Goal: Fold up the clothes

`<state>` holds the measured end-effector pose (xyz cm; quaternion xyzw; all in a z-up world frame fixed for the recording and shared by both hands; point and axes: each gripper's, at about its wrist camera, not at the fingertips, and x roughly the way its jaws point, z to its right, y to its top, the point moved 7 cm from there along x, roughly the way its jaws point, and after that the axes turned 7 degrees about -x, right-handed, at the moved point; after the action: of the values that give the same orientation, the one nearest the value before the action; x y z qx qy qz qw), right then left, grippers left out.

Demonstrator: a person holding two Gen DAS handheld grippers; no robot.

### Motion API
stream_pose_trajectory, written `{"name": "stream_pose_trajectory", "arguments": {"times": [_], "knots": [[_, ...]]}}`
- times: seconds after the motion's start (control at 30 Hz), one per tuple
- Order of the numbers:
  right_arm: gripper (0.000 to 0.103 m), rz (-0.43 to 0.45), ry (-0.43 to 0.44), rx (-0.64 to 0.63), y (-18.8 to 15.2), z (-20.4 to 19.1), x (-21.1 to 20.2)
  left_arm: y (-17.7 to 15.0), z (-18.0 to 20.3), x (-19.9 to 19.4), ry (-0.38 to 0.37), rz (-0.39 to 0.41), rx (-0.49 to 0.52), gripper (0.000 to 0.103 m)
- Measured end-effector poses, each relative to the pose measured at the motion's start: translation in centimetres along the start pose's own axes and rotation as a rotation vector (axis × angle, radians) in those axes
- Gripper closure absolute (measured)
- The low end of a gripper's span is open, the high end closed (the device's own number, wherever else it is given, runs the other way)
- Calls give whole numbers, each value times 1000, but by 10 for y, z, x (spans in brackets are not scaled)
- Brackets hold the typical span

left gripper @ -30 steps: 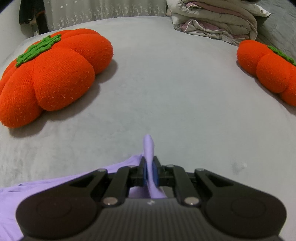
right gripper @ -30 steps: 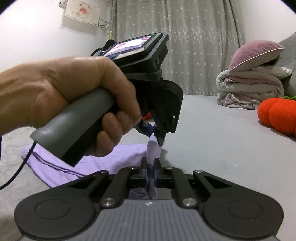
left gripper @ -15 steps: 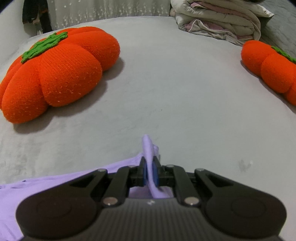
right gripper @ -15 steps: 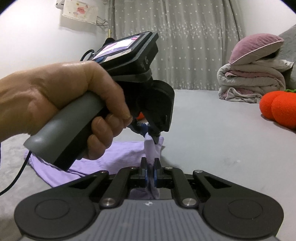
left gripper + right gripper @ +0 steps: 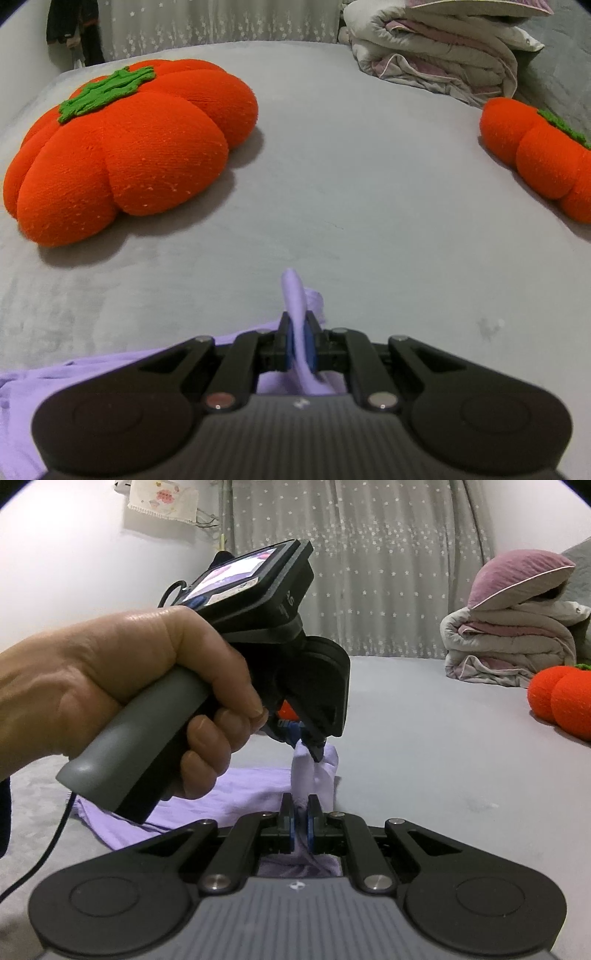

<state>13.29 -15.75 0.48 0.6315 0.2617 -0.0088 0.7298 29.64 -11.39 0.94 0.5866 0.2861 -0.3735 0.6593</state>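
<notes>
A lilac garment (image 5: 236, 797) lies on the grey bed, its near edge lifted. My left gripper (image 5: 300, 343) is shut on a pinched fold of the lilac garment (image 5: 295, 295), which sticks up past the blue pads. In the right wrist view a hand (image 5: 122, 686) holds that left gripper (image 5: 308, 744) just ahead, pointing down with cloth in its tips. My right gripper (image 5: 301, 821) is shut on the same bunched edge, a short way below and in front of the left one. Most of the garment trails to the left behind both tools.
A large orange pumpkin cushion (image 5: 125, 147) sits at the left of the bed, a second orange pumpkin cushion (image 5: 543, 158) at the right. Folded quilts (image 5: 436, 55) with a mauve pillow (image 5: 517, 579) are stacked at the back right. A starred curtain (image 5: 369, 554) hangs behind.
The left gripper has moved forward over the bed with the cloth, so the pumpkin cushions sit lower and closer in its view. The right gripper has stayed nearly still.
</notes>
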Motion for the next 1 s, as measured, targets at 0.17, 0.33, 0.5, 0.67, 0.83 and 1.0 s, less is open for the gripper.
{"name": "stream_pose_trajectory", "arguments": {"times": [0.17,0.33,0.5,0.67,0.83,1.0], "knots": [[94,-9,2,19,1,-4,2,-1,-10,-3,-12,0,-6,96],[94,-12,13,26,4,-10,4,-2,-24,-9,-31,9,-22,96],[94,-9,26,15,10,-25,8,-1,-44,-16,-27,13,-43,96],[94,-10,37,-2,14,-43,14,-4,-68,-21,-33,12,-75,96],[94,-15,54,-16,15,-60,17,-6,-95,-24,-62,8,-121,96],[94,-18,67,-53,16,-79,21,-6,-119,-30,-94,19,-153,96]]}}
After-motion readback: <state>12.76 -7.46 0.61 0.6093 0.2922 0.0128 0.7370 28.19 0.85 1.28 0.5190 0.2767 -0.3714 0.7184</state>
